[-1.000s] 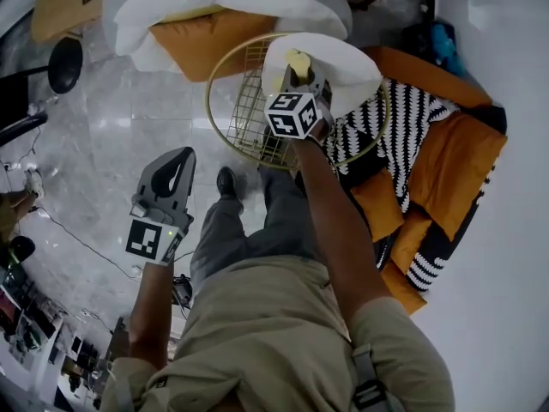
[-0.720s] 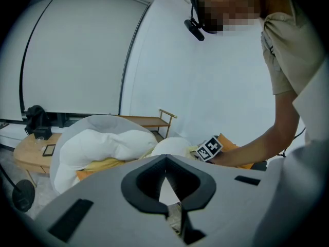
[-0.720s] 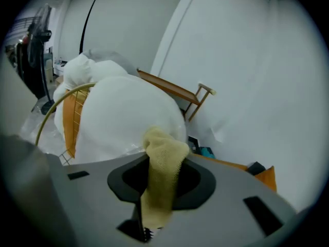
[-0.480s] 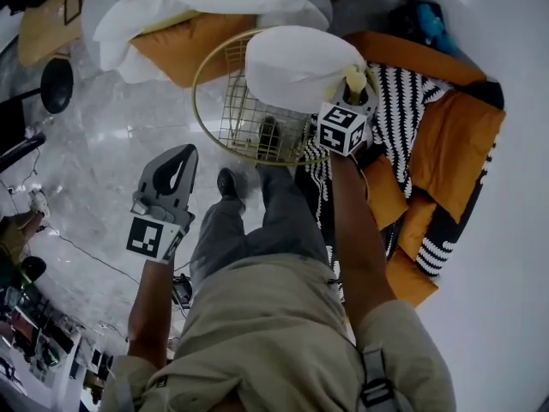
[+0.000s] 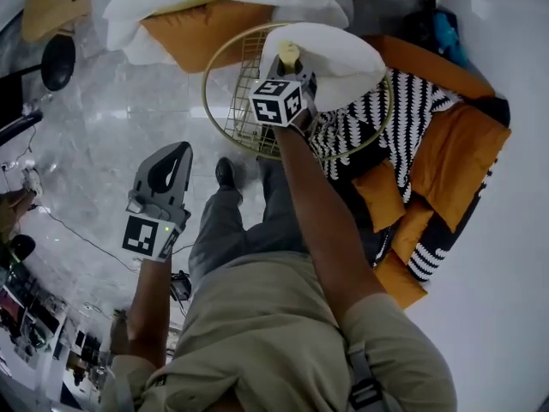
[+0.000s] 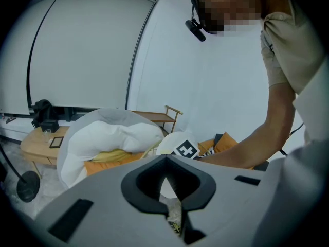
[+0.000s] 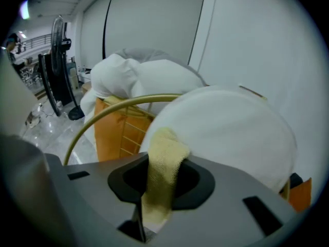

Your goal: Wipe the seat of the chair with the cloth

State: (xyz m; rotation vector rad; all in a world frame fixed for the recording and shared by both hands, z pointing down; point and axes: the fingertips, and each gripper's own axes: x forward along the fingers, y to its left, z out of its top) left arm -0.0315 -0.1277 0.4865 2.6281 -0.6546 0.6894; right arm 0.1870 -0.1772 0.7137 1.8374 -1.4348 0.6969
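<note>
A round chair with a gold wire frame (image 5: 225,118) carries a white seat cushion (image 5: 339,54). My right gripper (image 5: 288,65) is over the cushion's left part, shut on a pale yellow cloth (image 5: 289,55). In the right gripper view the yellow cloth (image 7: 160,171) stands up between the jaws against the white cushion (image 7: 231,133), with the gold frame (image 7: 113,107) curving to the left. My left gripper (image 5: 174,154) hangs over the floor, left of the chair, shut and holding nothing. The left gripper (image 6: 165,175) looks toward the chair from the side.
Orange cushions (image 5: 450,157) and a black-and-white patterned blanket (image 5: 390,114) lie right of the chair. A white pillow on an orange cushion (image 5: 197,20) sits behind it. A black round stand base (image 5: 63,63) is on the marble floor at left. The person's legs (image 5: 232,221) stand before the chair.
My right gripper with the cloth swung from the cushion's right edge back to its left part. The left gripper stayed about where it was.
</note>
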